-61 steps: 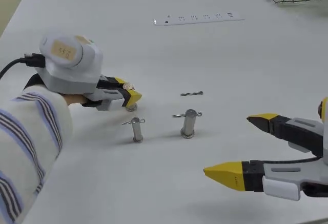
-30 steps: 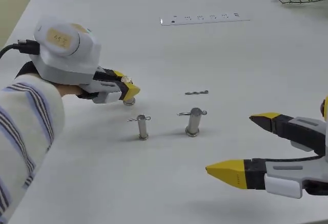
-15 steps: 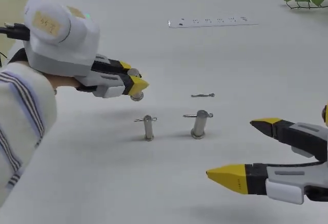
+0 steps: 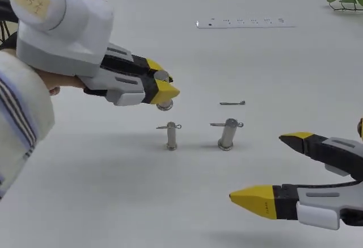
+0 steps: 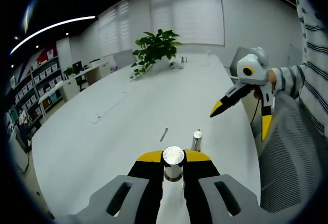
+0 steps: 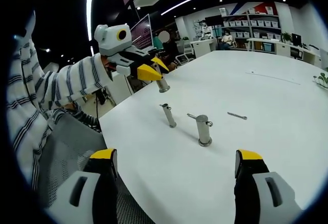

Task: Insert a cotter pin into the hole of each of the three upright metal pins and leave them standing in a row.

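My left gripper (image 4: 164, 89) is shut on a bare metal pin (image 4: 164, 91), held upright at the left; the same pin (image 5: 173, 163) stands between its yellow tips (image 5: 173, 157). Two upright pins with cotter pins through them stand side by side on the white table: one (image 4: 172, 136) on the left, one (image 4: 227, 133) on the right. A loose cotter pin (image 4: 232, 103) lies just behind them. My right gripper (image 4: 258, 167) hovers open at the lower right, apart from everything. In the right gripper view, both pinned pins (image 6: 168, 115) (image 6: 203, 130) stand ahead of its spread tips (image 6: 177, 157).
A white power strip (image 4: 245, 22) lies far back on the table. A leafy plant (image 4: 346, 1) trails at the back right corner. A striped sleeve (image 4: 17, 112) covers the left edge. Bare tabletop (image 4: 170, 202) spreads in front of the pins.
My left gripper, still shut on the bare pin, has come up and toward the right, farther from the left pinned pin. The right gripper has stayed put. The camera shifted.
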The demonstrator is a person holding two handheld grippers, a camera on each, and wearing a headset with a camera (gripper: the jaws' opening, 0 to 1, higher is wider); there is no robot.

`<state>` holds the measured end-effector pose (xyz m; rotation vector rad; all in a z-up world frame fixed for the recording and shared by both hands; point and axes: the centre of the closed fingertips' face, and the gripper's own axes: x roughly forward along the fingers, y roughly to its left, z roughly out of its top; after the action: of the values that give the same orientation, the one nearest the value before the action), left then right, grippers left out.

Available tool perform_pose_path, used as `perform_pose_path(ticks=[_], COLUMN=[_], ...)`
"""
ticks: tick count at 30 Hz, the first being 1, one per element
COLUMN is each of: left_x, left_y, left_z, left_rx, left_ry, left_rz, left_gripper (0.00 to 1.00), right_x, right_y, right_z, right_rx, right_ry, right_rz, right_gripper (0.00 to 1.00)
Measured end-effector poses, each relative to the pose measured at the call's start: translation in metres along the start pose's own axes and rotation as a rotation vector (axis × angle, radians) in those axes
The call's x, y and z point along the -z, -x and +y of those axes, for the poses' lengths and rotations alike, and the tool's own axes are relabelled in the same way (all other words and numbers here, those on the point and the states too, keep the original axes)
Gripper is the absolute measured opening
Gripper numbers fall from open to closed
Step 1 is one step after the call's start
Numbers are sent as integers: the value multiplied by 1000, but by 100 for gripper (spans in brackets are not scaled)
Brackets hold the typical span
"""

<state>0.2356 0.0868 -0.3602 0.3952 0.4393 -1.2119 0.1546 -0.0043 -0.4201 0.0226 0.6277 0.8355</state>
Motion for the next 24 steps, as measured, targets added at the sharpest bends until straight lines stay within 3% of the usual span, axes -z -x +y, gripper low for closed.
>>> perform_pose_path(ticks=[13,24], left_x=[4,26], left_y=[-12,-27], left_z=[-40,-62], left_rx=[77,105], left_ry=[4,58], left_rz=[3,37], left_gripper=[10,10], right_x=[0,-1], right_y=[1,4], right_z=[7,6], right_rx=[-22,-14], right_ry=[8,13], right_rz=[-8,-12], right_gripper=[95,95])
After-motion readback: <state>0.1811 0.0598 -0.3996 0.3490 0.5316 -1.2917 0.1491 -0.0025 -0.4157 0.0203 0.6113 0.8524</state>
